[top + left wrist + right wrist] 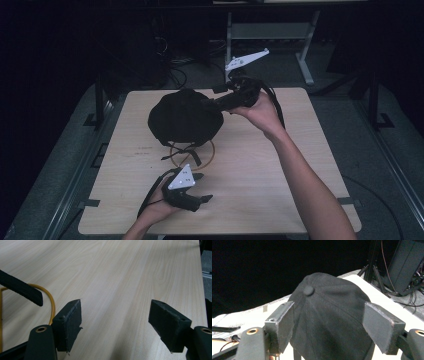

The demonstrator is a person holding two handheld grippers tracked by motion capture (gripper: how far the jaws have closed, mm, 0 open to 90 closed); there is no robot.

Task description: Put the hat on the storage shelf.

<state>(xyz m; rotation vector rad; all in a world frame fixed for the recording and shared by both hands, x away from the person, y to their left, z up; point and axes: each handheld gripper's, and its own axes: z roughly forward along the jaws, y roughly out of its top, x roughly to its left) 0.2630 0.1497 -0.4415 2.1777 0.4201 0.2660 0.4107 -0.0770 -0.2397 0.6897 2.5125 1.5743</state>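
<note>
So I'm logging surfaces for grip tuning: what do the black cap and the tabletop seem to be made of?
The black cap looks like matte woven cloth, probably cotton twill: stitched panel seams meet at a fabric-covered button, and it gives no shine. The tabletop looks like pale wood or a wood-grain laminate with a smooth satin finish: long straight grain lines run across it. Which of the two is unclear.

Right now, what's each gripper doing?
Left gripper: open, holding nothing, over the light wooden table.
Right gripper: open, at the black fabric cap.
</note>
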